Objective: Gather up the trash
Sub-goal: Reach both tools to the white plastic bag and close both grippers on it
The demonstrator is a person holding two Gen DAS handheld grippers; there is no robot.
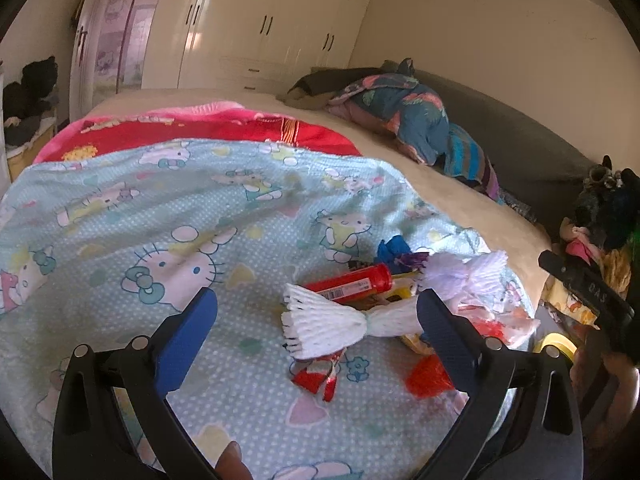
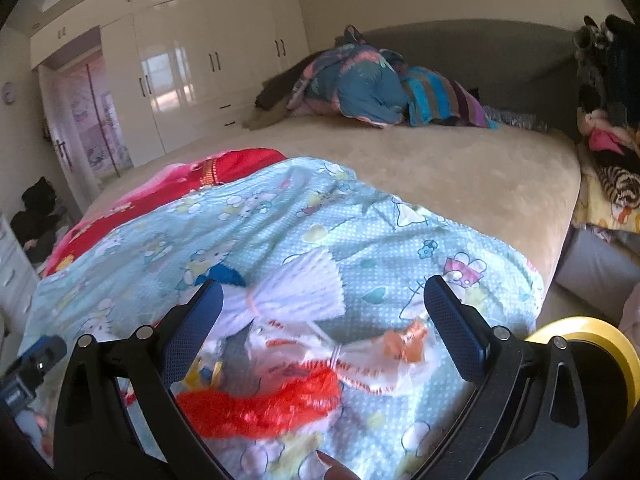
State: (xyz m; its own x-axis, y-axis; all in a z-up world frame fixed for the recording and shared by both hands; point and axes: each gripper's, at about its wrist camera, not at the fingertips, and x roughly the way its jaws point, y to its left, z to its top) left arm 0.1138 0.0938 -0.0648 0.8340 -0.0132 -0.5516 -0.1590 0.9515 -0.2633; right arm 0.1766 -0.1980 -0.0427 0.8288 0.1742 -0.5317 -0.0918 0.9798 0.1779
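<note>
Your left gripper (image 1: 316, 320) hangs low over the cartoon-cat sheet (image 1: 160, 216), jaws spread wide with nothing between the pads. Just ahead of it, toward one o'clock, lies the trash pile: a white foam fruit net (image 1: 320, 326) nearest you, a red tube (image 1: 352, 283) touching its far side, a second white foam net (image 1: 468, 272) beyond at two o'clock, and a crumpled red-and-white wrapper (image 1: 318, 376) at six o'clock of the first net. A blue scrap (image 1: 394, 250) sits at the pile's far edge.

Your right gripper (image 2: 322, 312) is also spread wide and holds nothing; below it lie red plastic netting (image 2: 264, 404) and a clear bag with red print (image 2: 360, 360), blurred. At four o'clock in that view, a yellow tape roll (image 2: 600, 344) shows behind the right finger. Folded bedding (image 2: 360, 88) is heaped at twelve o'clock, well apart, on the beige bed (image 2: 460, 172).
</note>
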